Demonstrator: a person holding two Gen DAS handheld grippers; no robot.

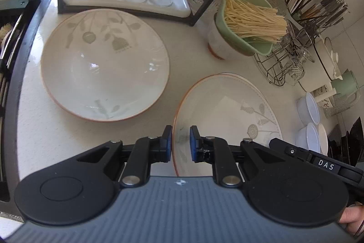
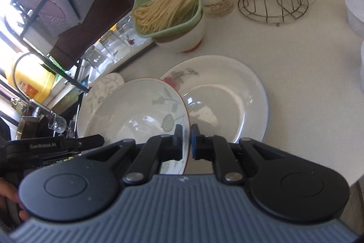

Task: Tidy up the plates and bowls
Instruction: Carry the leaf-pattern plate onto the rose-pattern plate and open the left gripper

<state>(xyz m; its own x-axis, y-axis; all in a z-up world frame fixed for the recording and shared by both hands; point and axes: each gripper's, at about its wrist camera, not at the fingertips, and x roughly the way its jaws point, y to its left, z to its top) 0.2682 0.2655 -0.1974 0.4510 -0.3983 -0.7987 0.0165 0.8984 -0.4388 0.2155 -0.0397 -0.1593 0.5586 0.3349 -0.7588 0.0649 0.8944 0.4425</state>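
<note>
Both hand-held grippers clench one leaf-patterned bowl (image 1: 227, 120) above the pale countertop (image 1: 182, 56).

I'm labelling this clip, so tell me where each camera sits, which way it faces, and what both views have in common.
Left wrist: on the left gripper, facing down over the counter at a leaf-patterned bowl; its fingers straddle a second bowl's rim; a fingertip shows at lower right.
Right wrist: on the right gripper, facing a flat plate, pinching that second bowl's opposite rim; a hand shows at lower left.
Shared: the held bowl and the green noodle basket.
</note>
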